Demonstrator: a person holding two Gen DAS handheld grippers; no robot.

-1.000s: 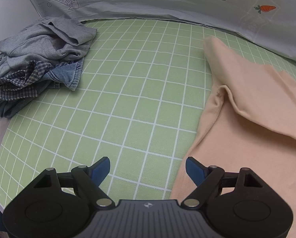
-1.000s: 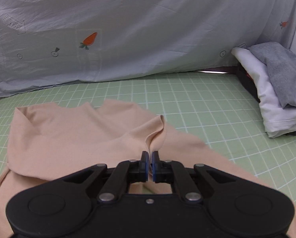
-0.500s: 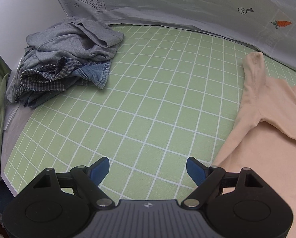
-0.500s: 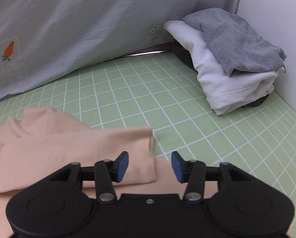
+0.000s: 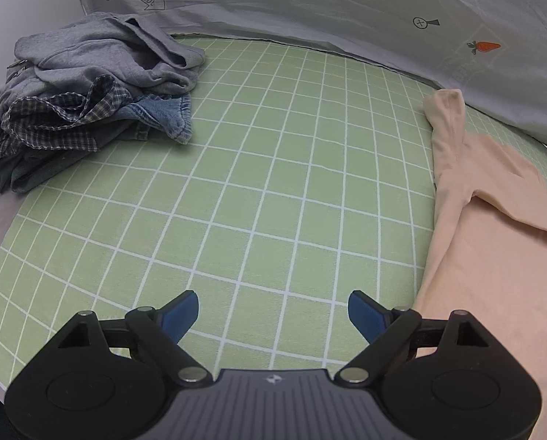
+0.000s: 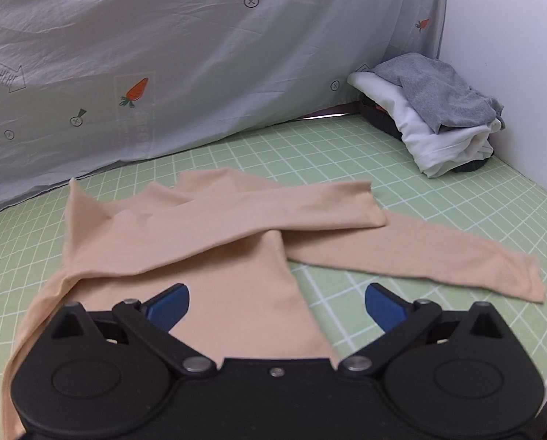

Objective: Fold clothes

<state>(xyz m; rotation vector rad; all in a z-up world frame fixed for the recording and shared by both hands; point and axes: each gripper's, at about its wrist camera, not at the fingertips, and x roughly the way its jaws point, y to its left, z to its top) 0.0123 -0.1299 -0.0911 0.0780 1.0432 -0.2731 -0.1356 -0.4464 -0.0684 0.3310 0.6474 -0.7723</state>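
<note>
Peach long-sleeved cotton top (image 6: 185, 253) spread on green checked sheet (image 5: 273, 168), one sleeve folded across; right tool (image 6: 276, 302) opening over its hem, left tool (image 5: 273, 311) opening at nine o'clock (both pinching nothing).

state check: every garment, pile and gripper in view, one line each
peach top: flat on mat, one sleeve folded across the body, other sleeve out.
unfolded pile: crumpled.
folded stack: stacked, grey on white.
left gripper: opening, nothing between.
right gripper: opening, holding nothing.
</note>
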